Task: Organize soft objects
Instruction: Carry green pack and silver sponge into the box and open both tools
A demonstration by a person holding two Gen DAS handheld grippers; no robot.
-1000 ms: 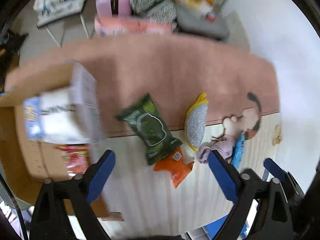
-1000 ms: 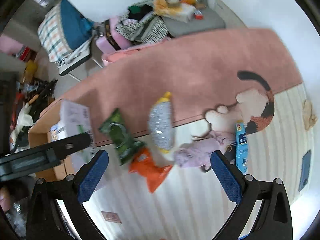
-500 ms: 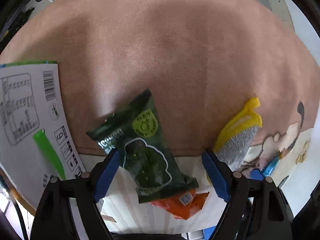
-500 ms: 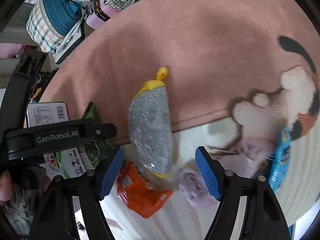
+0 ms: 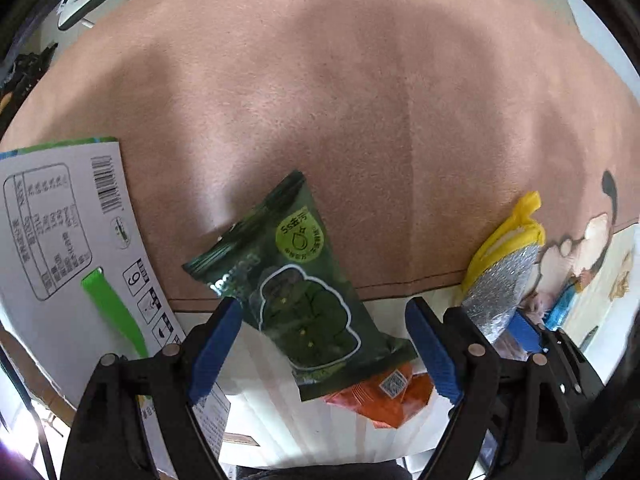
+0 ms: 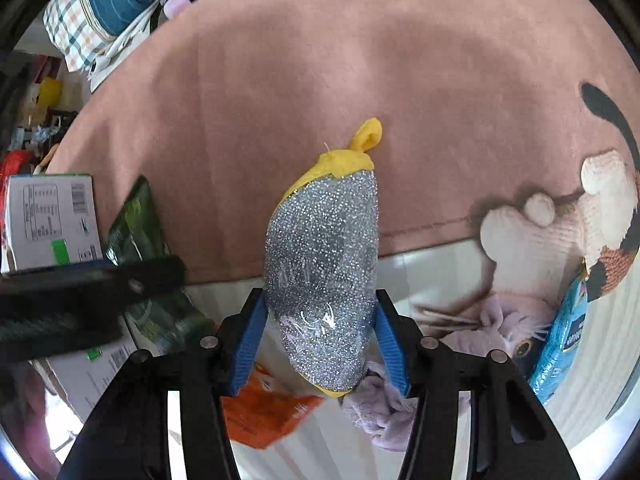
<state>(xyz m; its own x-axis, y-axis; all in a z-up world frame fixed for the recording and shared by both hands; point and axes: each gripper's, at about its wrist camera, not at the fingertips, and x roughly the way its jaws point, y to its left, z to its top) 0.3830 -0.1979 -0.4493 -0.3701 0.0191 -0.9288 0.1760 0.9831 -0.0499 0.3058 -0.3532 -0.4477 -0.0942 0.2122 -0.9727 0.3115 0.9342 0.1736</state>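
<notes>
Right gripper [image 6: 318, 330] closed around glittery silver, yellow-trimmed scrubbing pad [image 6: 322, 276]: light, squashy; mid-body grip sound. Left gripper [image 5: 324, 346] wide over dark green crinkly packet [image 5: 298, 286].

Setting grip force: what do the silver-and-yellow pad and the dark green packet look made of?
Silver-and-yellow pad: probably a sponge under glittery metallic mesh, with matte yellow cloth edging and loop. Dark green packet: glossy plastic film, with highlights and crimped ends.
</notes>
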